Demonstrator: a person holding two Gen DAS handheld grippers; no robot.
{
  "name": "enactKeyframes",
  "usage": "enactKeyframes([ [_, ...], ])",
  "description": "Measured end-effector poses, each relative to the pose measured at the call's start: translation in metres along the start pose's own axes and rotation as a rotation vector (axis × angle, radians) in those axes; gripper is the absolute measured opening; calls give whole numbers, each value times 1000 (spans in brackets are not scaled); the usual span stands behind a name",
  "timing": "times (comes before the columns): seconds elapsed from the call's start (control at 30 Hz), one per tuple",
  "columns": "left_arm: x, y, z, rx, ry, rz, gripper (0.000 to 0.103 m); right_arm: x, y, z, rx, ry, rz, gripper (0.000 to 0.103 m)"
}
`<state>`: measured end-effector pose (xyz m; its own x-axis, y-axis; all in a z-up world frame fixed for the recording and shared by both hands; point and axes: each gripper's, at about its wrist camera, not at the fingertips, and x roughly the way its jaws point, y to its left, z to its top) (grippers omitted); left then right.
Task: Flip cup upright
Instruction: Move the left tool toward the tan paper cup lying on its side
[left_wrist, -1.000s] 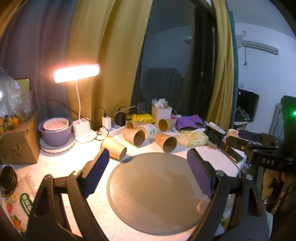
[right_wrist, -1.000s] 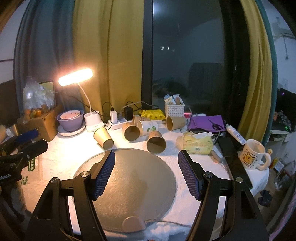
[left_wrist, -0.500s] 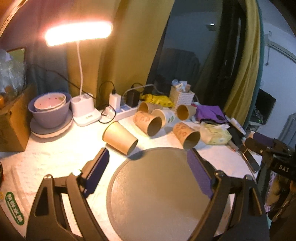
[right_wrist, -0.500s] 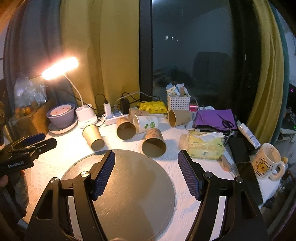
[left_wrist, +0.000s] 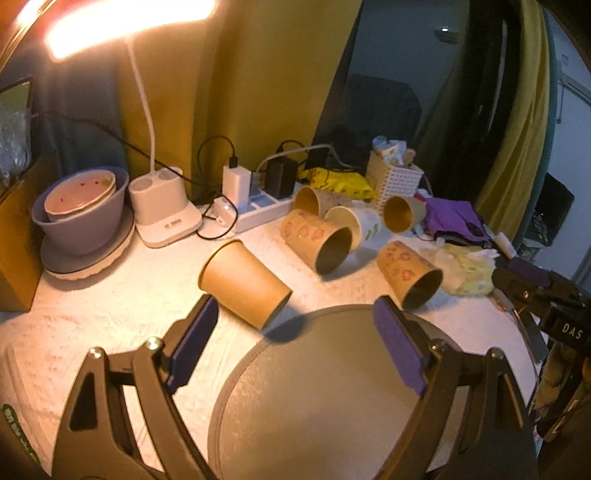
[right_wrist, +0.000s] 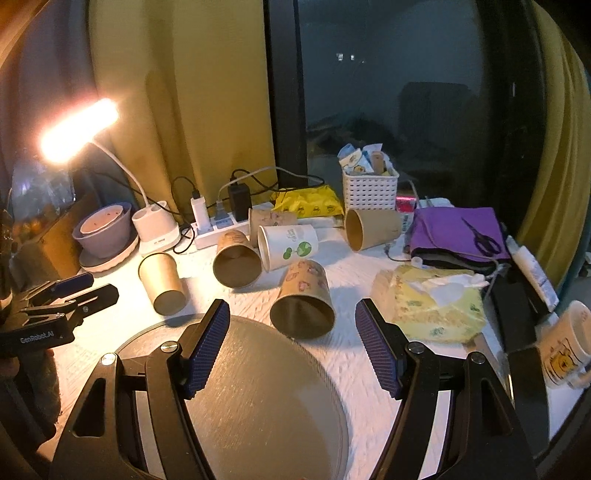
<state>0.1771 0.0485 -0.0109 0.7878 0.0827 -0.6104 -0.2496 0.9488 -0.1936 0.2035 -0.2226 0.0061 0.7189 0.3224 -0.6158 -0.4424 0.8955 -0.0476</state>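
At the left of the right wrist view, the left tool (right_wrist: 70, 291) pokes in over the bench (right_wrist: 354, 354), and from this angle its state cannot be told. In its own view, the left tool (left_wrist: 295, 325) is released, pads spread wide and holding nothing; a plain brown cup (left_wrist: 243, 282) lies on its side just beyond the left pad (left_wrist: 192, 339), its bottom end at the edge of the round grey mat (left_wrist: 332, 398). Behind that cup, at upper left of the frame, a lit desk lamp (left_wrist: 162, 218) stands beside a purple bowl (left_wrist: 81, 221). Further right lie more tipped cups, among them a patterned cup (right_wrist: 303, 299) on its side in the centre of the right wrist view, mouth facing the camera, between the spread pads of the right tool (right_wrist: 293, 332). That tool is also released and touches nothing. To the right sit a yellow tissue pack (right_wrist: 432, 306) and, at the frame's right edge, a mug (right_wrist: 565, 343).
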Motion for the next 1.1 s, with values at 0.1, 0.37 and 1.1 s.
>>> enactKeyframes([
  [0.1, 16, 5, 3, -25, 22, 8, 87, 14, -4, 4, 4, 15, 15, 74],
  [0.37, 57, 28, 9, -137, 88, 50, 87, 47, -11, 16, -9, 44, 63, 74],
  [1.1, 130, 59, 7, -362, 230, -10, 86, 104, -10, 27, -29, 77, 140, 74],
])
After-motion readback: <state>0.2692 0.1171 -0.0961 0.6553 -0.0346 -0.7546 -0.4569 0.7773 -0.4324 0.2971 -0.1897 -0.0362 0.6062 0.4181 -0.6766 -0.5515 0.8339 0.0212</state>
